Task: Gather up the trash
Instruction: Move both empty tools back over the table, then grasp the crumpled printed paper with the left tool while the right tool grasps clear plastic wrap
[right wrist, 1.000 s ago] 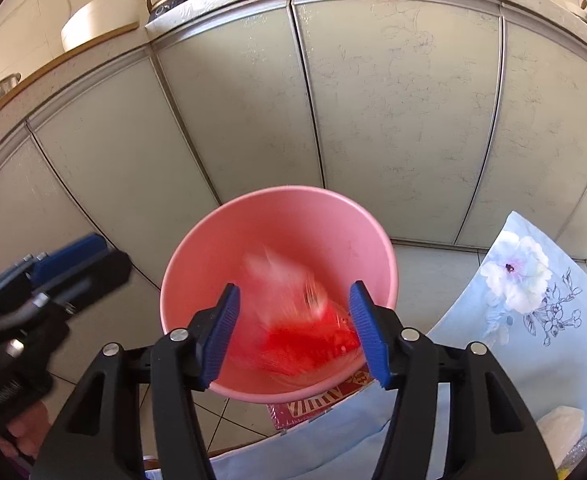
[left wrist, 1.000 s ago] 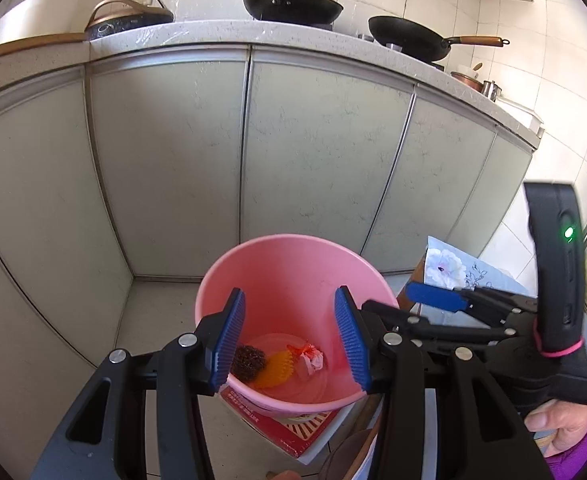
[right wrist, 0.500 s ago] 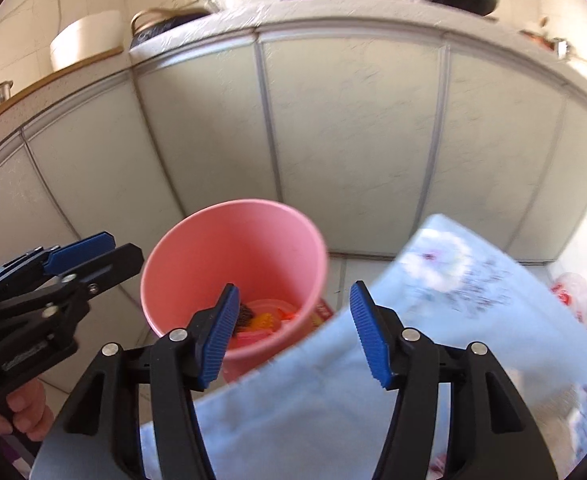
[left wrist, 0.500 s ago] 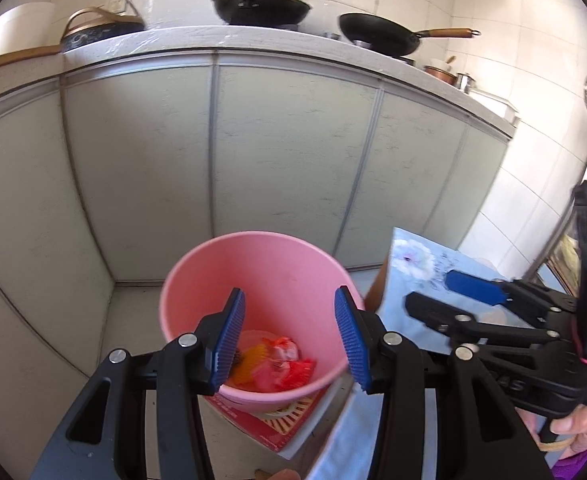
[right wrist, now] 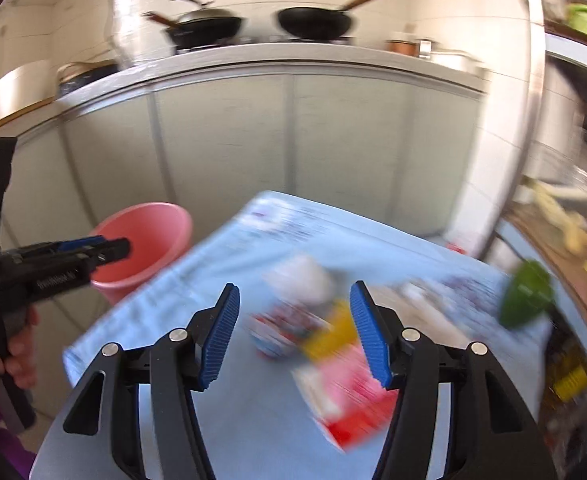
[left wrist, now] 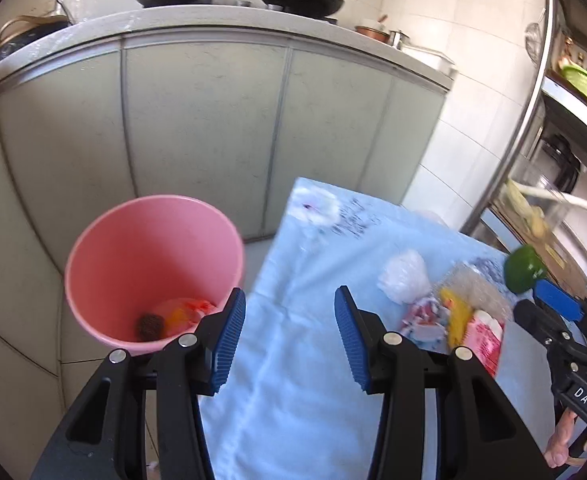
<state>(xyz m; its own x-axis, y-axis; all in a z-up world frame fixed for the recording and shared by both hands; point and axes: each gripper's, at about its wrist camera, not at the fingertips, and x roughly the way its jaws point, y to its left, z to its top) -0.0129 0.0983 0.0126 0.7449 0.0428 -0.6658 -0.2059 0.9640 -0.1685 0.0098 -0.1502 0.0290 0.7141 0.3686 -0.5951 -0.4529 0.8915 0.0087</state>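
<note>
Right tool: jaws apart, nothing between them. A second ago it hung over the bin with a red wrapper blurring down between the pads; now it has swung right and points at the litter on the table. Left tool: also spread and empty, turned from bin mouth toward the blue cloth, its left pad overlapping the bin rim in the frame.

Bin sits at lower left of the left view, left of the table edge. Inside, at the bottom: a dark round lump, something orange, a red-white wrapper. So the last piece is delivered.

Still to collect, right of centre in the left view: white crumpled bag, a small printed cup, yellow packet, pink carton, clear plastic behind them. Green object at far right edge, identity unclear.

Right view heavily motion-blurred; the cup and yellow packet fall roughly between its pads, pink carton nearer the lens.

Judgement: one drop done, return swing under way, several items left. Next pick is probably from the cup-and-packet cluster.
</note>
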